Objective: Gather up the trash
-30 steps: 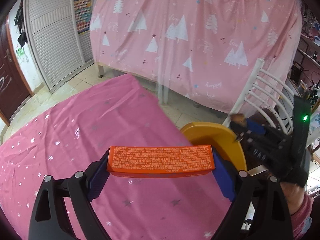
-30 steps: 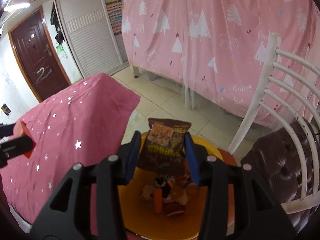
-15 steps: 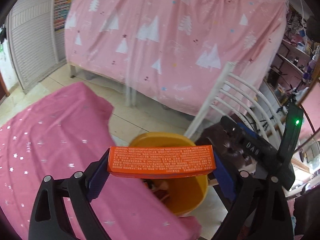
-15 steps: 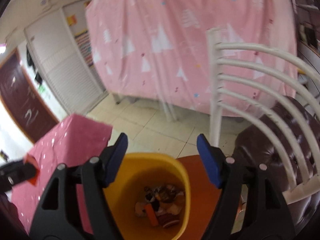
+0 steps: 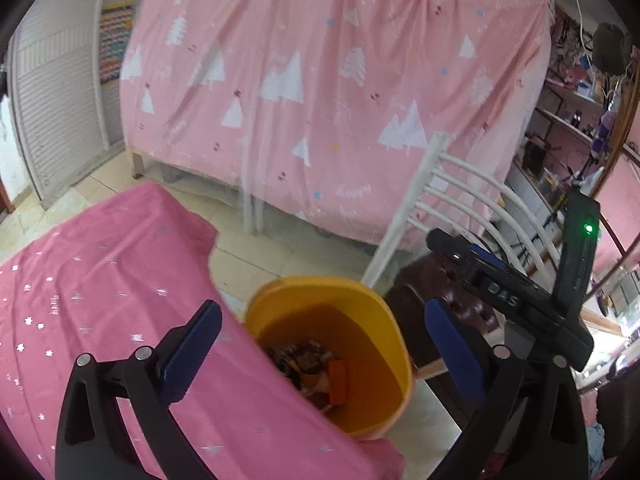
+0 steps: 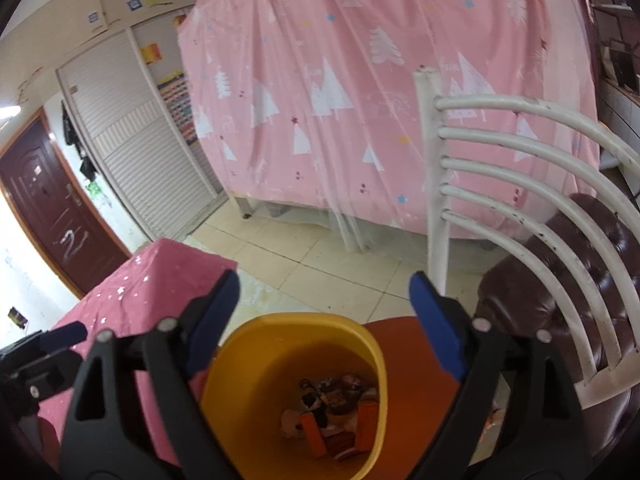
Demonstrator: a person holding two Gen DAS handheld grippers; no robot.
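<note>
Down in the yellow bin point(image 6: 256, 364), the trash point(image 6: 332, 412) is lying. Nothing is being held: both the left hand-held gripper point(image 5: 316, 348) and the right hand-held gripper point(image 6: 324, 312) have just been opening wide. No more trash is being seen on the desk point(image 5: 100, 280).

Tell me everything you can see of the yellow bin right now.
The yellow bin is a smooth, plastic-looking bucket with a rounded rim and no lid in view, standing upright and open on the floor. It sits against the edge of the pink star-print cloth, with the dark padded chair on its other side. At the bottom lies a small heap of wrappers and orange boxes; the walls above are bare. Both grippers hover above it, neither touching it.
</note>
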